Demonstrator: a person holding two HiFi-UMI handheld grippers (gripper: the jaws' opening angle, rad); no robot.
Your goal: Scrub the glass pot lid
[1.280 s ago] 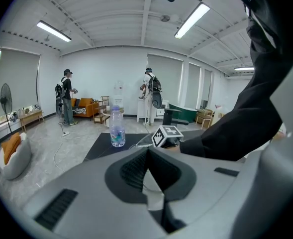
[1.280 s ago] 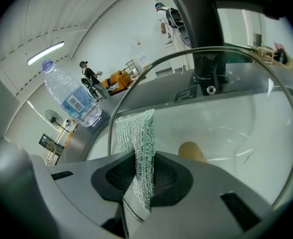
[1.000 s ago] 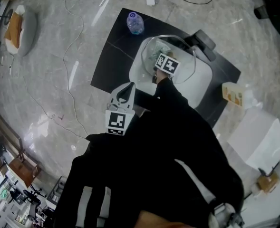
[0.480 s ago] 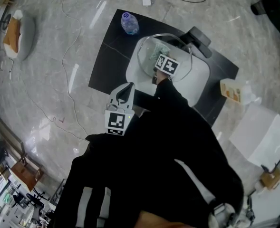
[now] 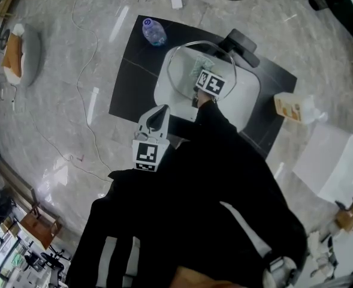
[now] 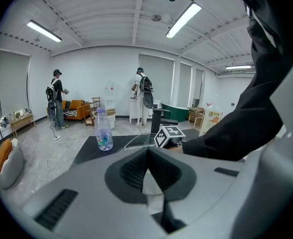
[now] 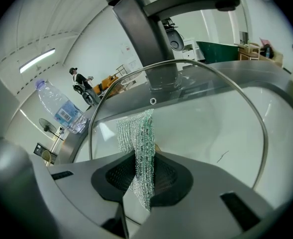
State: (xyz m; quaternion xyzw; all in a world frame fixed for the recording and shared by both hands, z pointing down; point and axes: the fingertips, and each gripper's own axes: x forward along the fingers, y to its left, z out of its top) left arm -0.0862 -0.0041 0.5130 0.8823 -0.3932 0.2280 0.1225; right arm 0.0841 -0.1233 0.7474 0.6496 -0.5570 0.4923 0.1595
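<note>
The glass pot lid (image 5: 185, 62) with a metal rim leans in the white sink (image 5: 248, 98). My right gripper (image 5: 204, 72) reaches over it, shut on a green mesh scrub cloth (image 7: 140, 133). In the right gripper view the cloth hangs between the jaws and rests against the glass of the lid (image 7: 206, 113). My left gripper (image 5: 159, 113) is held back near my body, short of the sink's near edge. The left gripper (image 6: 147, 156) points level toward the sink, its jaws together with nothing gripped.
A water bottle (image 5: 154, 32) stands on the black mat (image 5: 134, 71) left of the sink. A black faucet (image 5: 239, 44) rises behind the lid. A small carton (image 5: 287, 107) and a white box (image 5: 335, 164) sit at the right. Cables (image 5: 83, 71) run over the floor.
The head view has drifted, so sink, lid and bottle sit further left in the picture. Against the lid, my right gripper with the cloth has moved slightly right. The left gripper holds still.
</note>
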